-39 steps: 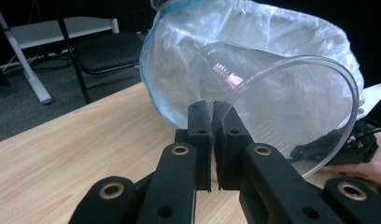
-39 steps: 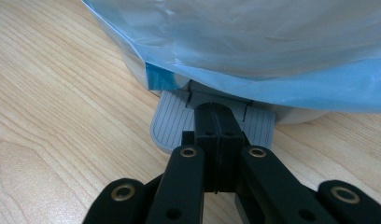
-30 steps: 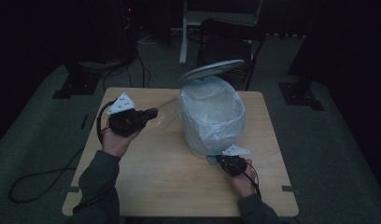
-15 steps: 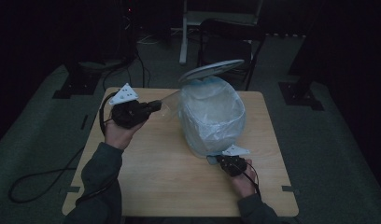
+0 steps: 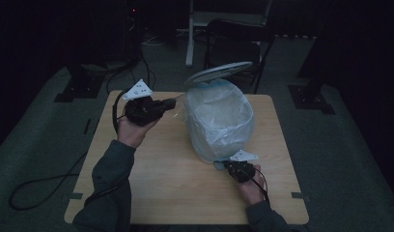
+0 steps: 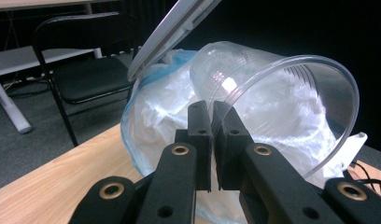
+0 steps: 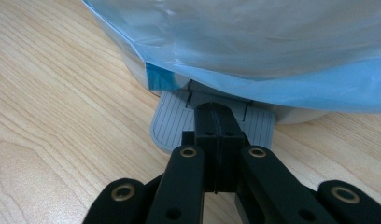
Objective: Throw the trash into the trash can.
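Cup held beside lidded bin
Left gripper, palm-up at centre left, jaws pinching clear cup rim; right gripper, jaws closed, presses bin pedal.

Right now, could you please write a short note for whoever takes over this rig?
Left hand-held gripper: shut on the rim of a clear plastic cup, held tilted beside the pedal bin.
Right hand-held gripper: shut, its tips on the bin's grey pedal.
The bin's lid is raised; a blue-edged bag lines the bin on the wooden table.
Done: cup picked up, lid open.
Left: likely carry the cup over the opening, release it, then let the pedal up.
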Action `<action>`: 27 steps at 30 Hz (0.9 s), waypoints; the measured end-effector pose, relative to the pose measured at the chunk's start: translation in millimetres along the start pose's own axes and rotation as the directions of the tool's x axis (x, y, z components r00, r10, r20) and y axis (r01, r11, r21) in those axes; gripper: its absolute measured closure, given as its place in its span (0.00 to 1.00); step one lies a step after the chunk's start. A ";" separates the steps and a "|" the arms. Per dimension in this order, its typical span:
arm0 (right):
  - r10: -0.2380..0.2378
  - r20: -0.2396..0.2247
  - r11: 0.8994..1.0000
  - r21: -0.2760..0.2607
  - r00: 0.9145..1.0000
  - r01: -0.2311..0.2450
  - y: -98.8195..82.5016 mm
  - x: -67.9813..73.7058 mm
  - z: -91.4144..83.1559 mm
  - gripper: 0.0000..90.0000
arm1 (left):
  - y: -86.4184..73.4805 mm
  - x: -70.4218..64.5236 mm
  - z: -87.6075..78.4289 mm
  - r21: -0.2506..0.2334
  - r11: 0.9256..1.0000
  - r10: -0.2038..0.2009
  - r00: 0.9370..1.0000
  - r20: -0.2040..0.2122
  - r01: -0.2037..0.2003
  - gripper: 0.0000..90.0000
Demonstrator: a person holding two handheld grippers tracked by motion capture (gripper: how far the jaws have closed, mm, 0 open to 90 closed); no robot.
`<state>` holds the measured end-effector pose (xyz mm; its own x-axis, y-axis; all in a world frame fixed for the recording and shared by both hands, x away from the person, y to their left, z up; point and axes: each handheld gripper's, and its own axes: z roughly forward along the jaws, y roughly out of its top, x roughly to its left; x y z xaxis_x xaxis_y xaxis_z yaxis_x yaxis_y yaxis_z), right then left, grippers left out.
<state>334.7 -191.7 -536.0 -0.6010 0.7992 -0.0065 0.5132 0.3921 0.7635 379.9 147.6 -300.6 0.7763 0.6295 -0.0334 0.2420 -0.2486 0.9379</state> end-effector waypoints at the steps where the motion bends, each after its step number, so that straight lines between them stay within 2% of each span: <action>1: 0.000 0.000 1.000 0.000 1.000 0.000 0.0 0.0 0.0 1.00 | 0.8 0.2 1.8 0.002 1.000 0.000 1.000 0.002 0.000 0.97; 11: 0.000 0.000 1.000 0.000 1.000 0.000 0.0 0.0 0.0 1.00 | 8.0 0.4 26.4 0.024 1.000 0.000 1.000 0.014 0.000 0.97; 27: 0.000 -0.001 1.000 -0.001 1.000 0.000 -0.1 -0.1 0.0 1.00 | 16.4 -8.6 50.0 0.031 0.999 0.011 1.000 0.022 -0.012 0.97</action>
<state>334.7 -191.9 -536.1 -0.6015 0.7988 -0.0059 0.5125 0.3916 0.7642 406.3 101.3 -302.2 0.7914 0.6106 -0.0301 0.2505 -0.2789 0.9271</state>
